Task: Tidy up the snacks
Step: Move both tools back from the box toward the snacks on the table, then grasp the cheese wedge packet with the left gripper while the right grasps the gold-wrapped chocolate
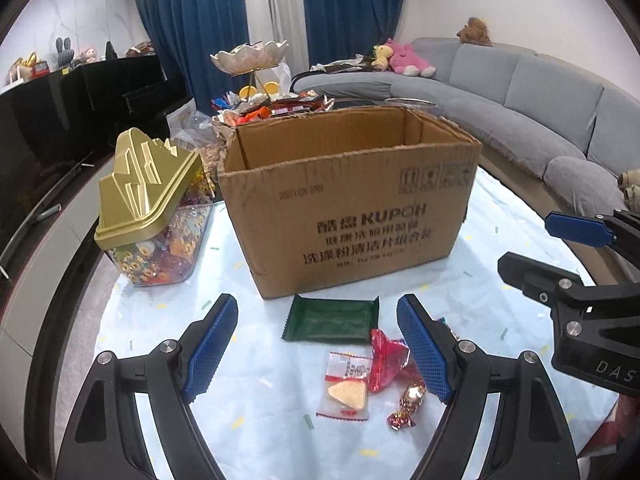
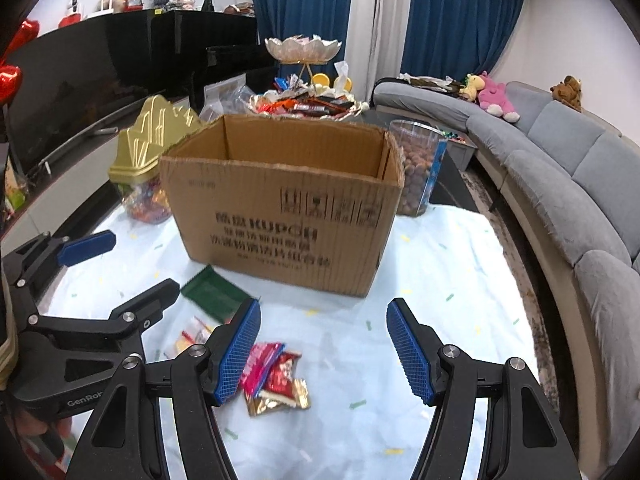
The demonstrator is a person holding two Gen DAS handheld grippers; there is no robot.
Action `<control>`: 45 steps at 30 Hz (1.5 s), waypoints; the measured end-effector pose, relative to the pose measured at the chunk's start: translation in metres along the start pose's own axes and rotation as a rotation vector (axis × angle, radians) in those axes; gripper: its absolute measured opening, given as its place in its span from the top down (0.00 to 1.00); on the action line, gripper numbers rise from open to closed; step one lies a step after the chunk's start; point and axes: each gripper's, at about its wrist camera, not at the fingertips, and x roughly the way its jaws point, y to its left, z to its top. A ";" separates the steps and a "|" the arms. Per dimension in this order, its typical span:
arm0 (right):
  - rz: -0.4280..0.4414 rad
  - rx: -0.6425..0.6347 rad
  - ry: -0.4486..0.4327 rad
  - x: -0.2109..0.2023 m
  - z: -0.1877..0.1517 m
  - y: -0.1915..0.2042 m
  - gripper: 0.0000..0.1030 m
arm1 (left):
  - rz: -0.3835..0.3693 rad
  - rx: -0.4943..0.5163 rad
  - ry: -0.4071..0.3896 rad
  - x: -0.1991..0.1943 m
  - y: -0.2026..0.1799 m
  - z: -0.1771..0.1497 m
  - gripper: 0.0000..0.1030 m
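Both jaw pairs spread, empty. Risk: left gripper (image 1: 316, 344) drops over 3 crowded items, namely dark green flat foil packet (image 1: 330, 319), red crinkled wrapper (image 1: 386, 356) and clear triangular-snack sachet (image 1: 347, 384), and could nip 2; right gripper (image 2: 322, 350) crowds it.

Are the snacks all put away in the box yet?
Not yet. No snack shows inside the box, though its floor is hidden. Both grippers, left and right, are open and hold nothing. Still on the table: the green packet, the clear wafer packet, the red wrapper and the gold candy.
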 end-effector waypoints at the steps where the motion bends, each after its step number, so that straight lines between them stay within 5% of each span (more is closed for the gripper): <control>1: 0.002 -0.004 0.006 0.001 -0.003 0.001 0.35 | -0.002 0.007 -0.002 0.001 -0.001 -0.002 0.21; 45: 0.101 -0.116 0.203 0.061 -0.080 0.024 0.35 | -0.077 0.061 0.119 0.053 -0.016 -0.073 0.18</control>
